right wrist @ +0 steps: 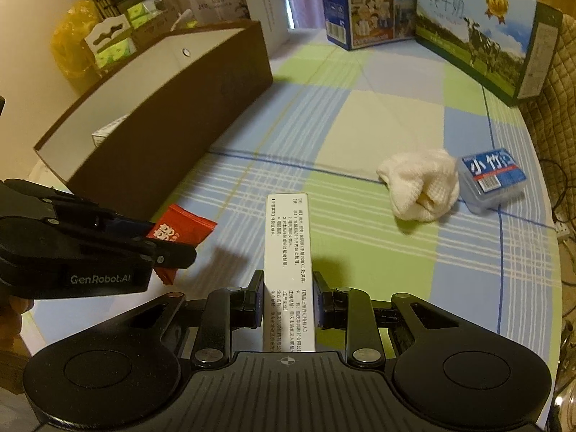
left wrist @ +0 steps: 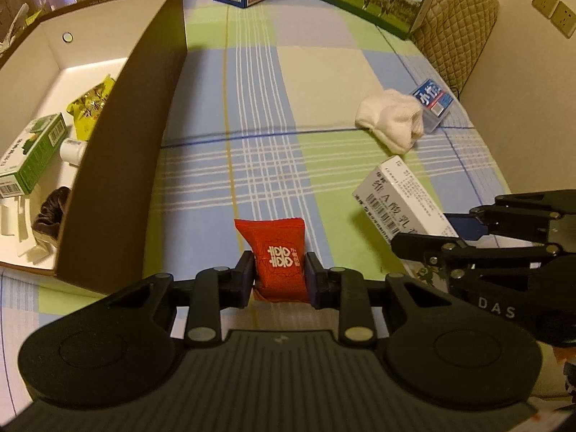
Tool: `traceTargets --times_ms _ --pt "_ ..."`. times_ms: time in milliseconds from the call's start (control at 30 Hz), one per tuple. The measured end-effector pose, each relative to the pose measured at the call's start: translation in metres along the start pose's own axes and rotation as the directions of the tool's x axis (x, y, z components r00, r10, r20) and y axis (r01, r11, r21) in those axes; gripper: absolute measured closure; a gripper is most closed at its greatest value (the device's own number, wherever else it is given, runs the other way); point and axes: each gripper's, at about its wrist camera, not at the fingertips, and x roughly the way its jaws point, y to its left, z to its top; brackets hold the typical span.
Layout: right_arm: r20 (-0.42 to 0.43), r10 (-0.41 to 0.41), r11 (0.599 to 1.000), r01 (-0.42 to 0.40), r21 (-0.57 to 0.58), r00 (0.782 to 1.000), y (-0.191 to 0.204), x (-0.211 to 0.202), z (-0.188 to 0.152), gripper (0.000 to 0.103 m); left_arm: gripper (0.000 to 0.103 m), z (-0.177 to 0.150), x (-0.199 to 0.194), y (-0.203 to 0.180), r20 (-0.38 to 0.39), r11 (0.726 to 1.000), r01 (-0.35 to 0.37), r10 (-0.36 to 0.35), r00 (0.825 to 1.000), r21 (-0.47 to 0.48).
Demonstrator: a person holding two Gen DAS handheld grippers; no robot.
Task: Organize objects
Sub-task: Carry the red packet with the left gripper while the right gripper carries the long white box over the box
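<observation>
A: What does the left hand-held gripper (left wrist: 279, 275) hold?

B: A small red packet (left wrist: 279, 257) with white characters. Its pads pinch the packet from both sides, at the lower centre of the left wrist view. In the right wrist view the same packet (right wrist: 181, 228) sticks out of the gripper at the left edge, clear of the cloth below.

A: And the right hand-held gripper (right wrist: 288, 302)?

B: It is pressed onto a long white box (right wrist: 288, 252) printed with black text, which runs from the bottom centre of that view up toward the middle. In the left wrist view the box (left wrist: 399, 201) shows at the right side, above the checked cloth.

A: What is the surface?

B: A counter covered with a cloth (left wrist: 288, 126) checked in blue, green and cream.

A: Where is the container?

B: A brown box (left wrist: 122, 165) with a white inside stands at the left of the left wrist view. Inside lie a green carton (left wrist: 34, 158), a yellow packet (left wrist: 90, 108), a small white cylinder (left wrist: 73, 151) and a dark bundle (left wrist: 50, 212).

A: Anything loose on the cloth?

B: A white balled sock (right wrist: 421, 189) sits right of centre in the right wrist view, touching a small clear case with a blue label (right wrist: 491, 180). Milk cartons (right wrist: 478, 32) stand along the top edge.
</observation>
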Motion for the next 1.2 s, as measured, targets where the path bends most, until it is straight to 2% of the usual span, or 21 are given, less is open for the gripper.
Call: traceTargets --times_ms 300,633,900,1200 --pt "0.062 0.057 0.998 -0.056 -0.018 0.996 0.022 -0.02 0.018 0.08 0.078 0.003 -0.042 0.012 0.094 1.0 0.018 -0.016 0.995 -0.019" --pt "0.114 0.138 0.99 -0.135 -0.029 0.984 0.059 -0.032 0.041 0.08 0.078 0.005 -0.083 0.043 0.182 0.999 0.005 0.005 0.983 -0.053" --pt "0.123 0.223 0.975 -0.221 -0.026 0.967 0.098 -0.018 0.063 0.08 0.078 0.001 -0.101 0.082 0.209 0.995 -0.03 0.05 0.977 -0.095" --pt "0.118 0.272 0.962 -0.271 -0.029 0.955 0.141 0.011 0.094 0.08 0.078 0.003 -0.114 0.141 0.232 0.986 -0.076 0.109 0.967 -0.148"
